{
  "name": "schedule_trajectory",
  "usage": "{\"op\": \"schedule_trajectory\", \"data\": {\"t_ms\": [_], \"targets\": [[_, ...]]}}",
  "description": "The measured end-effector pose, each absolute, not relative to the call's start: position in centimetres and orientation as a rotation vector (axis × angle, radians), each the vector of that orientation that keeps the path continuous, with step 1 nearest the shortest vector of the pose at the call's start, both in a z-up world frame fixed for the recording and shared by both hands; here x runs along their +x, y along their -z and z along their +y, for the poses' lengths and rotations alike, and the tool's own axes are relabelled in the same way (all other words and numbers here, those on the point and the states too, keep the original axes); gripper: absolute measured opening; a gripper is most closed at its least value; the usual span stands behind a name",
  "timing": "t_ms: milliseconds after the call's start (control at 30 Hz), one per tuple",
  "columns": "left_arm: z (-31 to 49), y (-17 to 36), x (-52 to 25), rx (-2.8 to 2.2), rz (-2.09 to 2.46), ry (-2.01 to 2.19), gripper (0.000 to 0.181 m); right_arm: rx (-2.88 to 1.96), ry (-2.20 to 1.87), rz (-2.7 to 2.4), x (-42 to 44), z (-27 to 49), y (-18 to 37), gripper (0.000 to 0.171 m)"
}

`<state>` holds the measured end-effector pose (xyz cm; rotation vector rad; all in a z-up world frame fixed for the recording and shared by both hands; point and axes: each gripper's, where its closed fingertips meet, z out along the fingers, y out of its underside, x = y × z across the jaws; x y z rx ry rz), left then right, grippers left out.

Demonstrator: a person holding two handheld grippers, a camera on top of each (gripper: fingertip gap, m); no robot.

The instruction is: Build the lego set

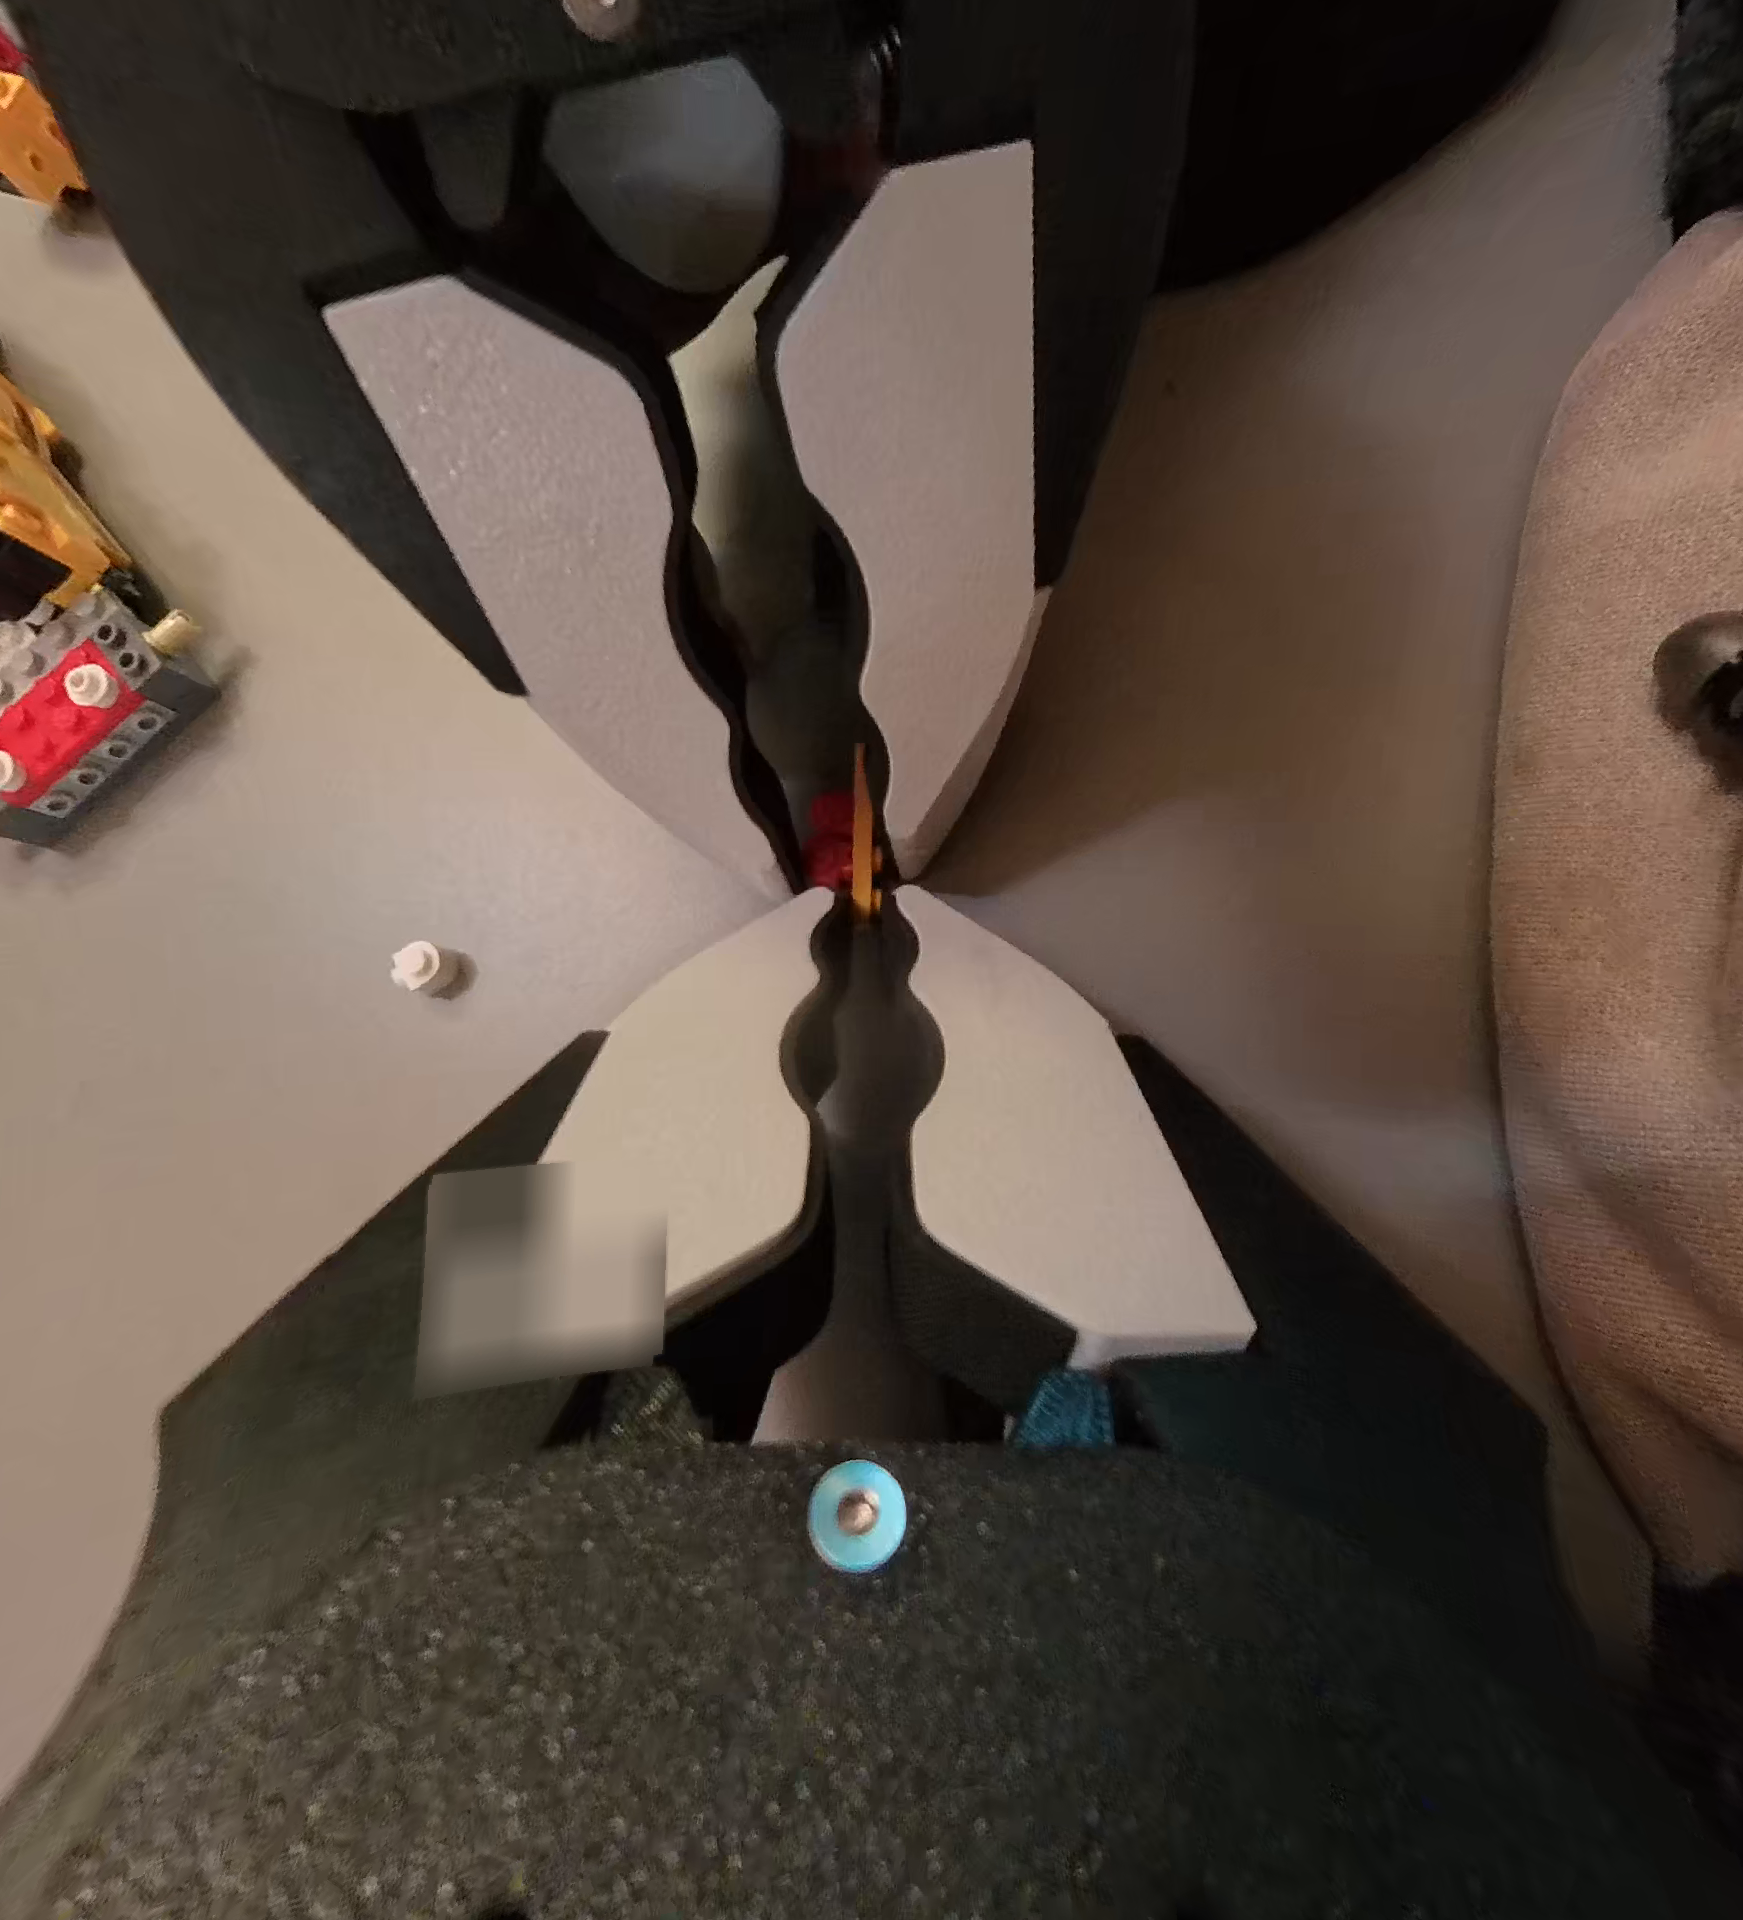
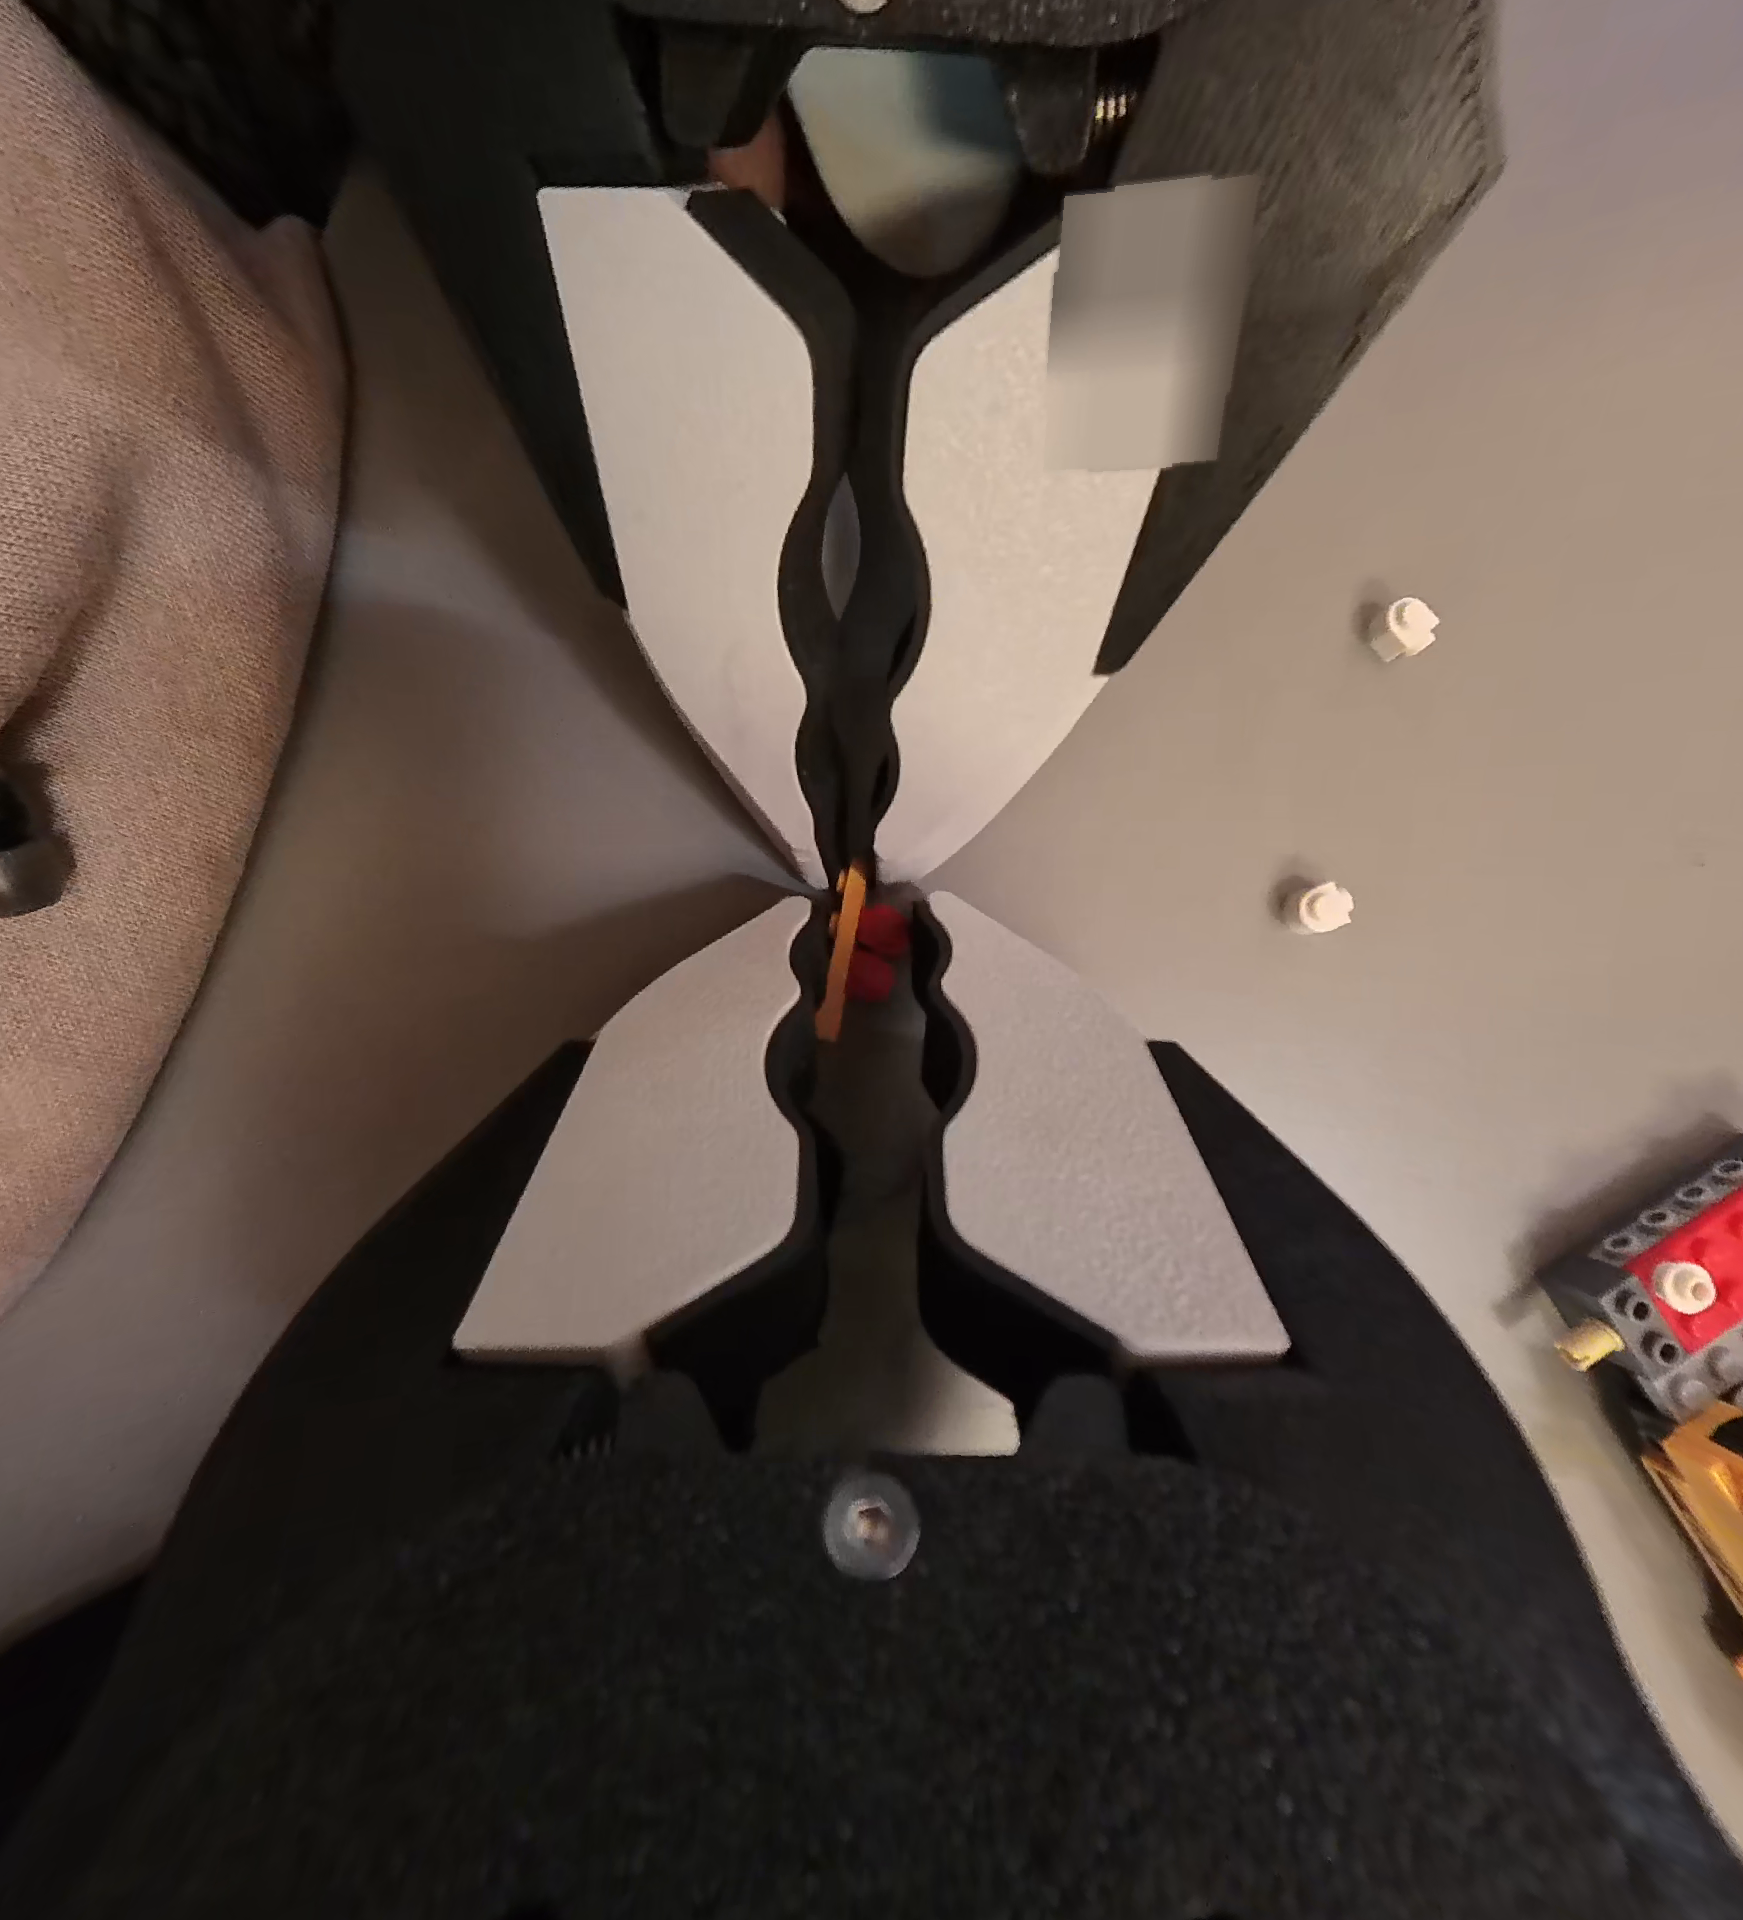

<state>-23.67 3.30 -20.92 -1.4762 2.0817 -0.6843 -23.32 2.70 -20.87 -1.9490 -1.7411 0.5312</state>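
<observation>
Fingers (image 1: 825,1039) pinched on orange plate (image 1: 862,831)

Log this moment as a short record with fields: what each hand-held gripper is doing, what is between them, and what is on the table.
left hand-held gripper: shut, tip to tip with the right
right hand-held gripper: shut on the orange plate
orange plate: thin, edge-on, between the tips
red piece: on the plate
loose white studs: two, on the table
grey and red assembly: on the table, apart from both grippers

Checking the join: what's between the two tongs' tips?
A thin orange plate with a red piece against it, clearest in the right wrist view.
</observation>
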Motion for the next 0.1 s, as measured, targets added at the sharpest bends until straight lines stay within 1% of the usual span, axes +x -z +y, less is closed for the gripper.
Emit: {"op": "schedule_trajectory", "data": {"t_ms": [100], "targets": [[3.26,20.92,-23.68,-1.475,2.084,0.688,0.005,-1.953,-0.535,-1.75,-23.32,2.81,20.88,0.018]]}}
